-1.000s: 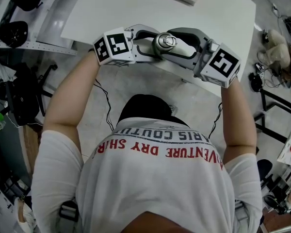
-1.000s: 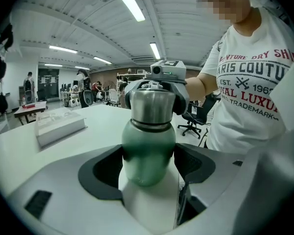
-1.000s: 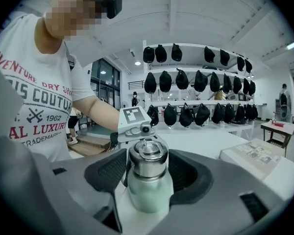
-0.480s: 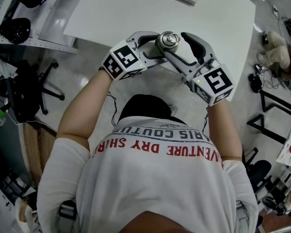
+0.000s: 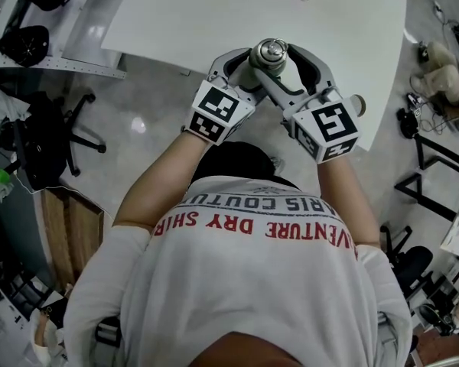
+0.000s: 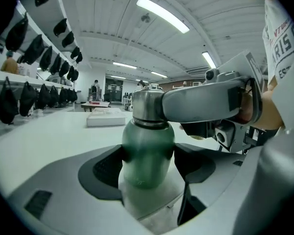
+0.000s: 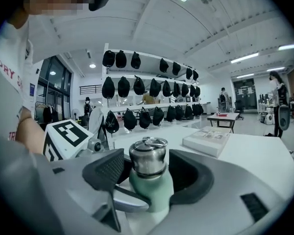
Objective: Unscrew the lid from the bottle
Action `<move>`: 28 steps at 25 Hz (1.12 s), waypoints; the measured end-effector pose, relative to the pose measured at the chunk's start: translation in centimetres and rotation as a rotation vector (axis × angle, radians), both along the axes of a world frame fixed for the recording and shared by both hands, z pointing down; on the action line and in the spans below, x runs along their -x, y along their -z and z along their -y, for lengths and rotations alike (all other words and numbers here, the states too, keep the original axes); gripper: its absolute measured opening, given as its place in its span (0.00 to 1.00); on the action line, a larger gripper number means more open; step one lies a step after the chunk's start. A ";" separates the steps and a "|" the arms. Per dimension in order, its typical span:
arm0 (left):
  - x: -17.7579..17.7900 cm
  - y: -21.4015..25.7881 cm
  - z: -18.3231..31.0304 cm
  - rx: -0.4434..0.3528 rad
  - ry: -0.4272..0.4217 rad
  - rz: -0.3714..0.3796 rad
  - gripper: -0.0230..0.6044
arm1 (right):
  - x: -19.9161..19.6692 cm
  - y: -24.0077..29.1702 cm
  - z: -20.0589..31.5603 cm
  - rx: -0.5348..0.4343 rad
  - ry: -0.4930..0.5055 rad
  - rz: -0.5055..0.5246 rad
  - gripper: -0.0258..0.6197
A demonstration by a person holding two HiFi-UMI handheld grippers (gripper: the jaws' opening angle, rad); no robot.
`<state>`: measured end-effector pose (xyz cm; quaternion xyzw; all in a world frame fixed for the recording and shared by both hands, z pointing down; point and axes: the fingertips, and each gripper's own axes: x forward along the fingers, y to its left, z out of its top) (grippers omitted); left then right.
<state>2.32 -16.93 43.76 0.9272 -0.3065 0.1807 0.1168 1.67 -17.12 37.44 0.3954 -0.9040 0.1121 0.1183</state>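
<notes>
The left gripper (image 6: 148, 164) clamps the bottle (image 6: 148, 143) above the near edge of the table (image 5: 176, 14) against turning; the jaws of the right gripper (image 7: 148, 173), which have just been opening, stand loose around the lid (image 7: 148, 159), probably to regrip.

— What's the person wearing?
— A white short-sleeved T-shirt (image 5: 252, 297) with red lettering across it.
— And the grippers?
— The left gripper (image 6: 147, 163) and right gripper (image 7: 147, 169) have smooth grey shells and dark ribbed jaw pads, with a black-and-white marker cube (image 5: 222, 112) on each.

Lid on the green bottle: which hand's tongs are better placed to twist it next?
Likely right. The right tongs, jaws just opened, straddle the steel lid without pressing; the left tongs are clamped on the bottle, steadying it.
</notes>
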 end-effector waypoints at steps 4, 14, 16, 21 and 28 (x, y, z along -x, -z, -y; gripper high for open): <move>-0.3 -0.2 -0.2 0.001 0.076 -0.002 0.59 | -0.5 0.0 0.0 -0.005 -0.045 0.001 0.46; -0.5 -0.2 -0.3 -0.001 0.096 0.000 0.59 | -0.7 -0.1 -0.1 -0.023 -0.035 -0.022 0.40; -0.4 -0.2 -0.3 -0.001 0.068 0.004 0.58 | -0.8 -0.1 -0.1 -0.020 -0.014 -0.020 0.40; -0.3 -0.1 -0.2 -0.010 -0.034 0.001 0.58 | -0.7 -0.1 0.0 -0.033 0.054 -0.046 0.40; 0.1 -0.5 -0.2 -0.012 -0.248 0.041 0.56 | -0.4 -0.3 0.0 -0.031 0.209 -0.090 0.40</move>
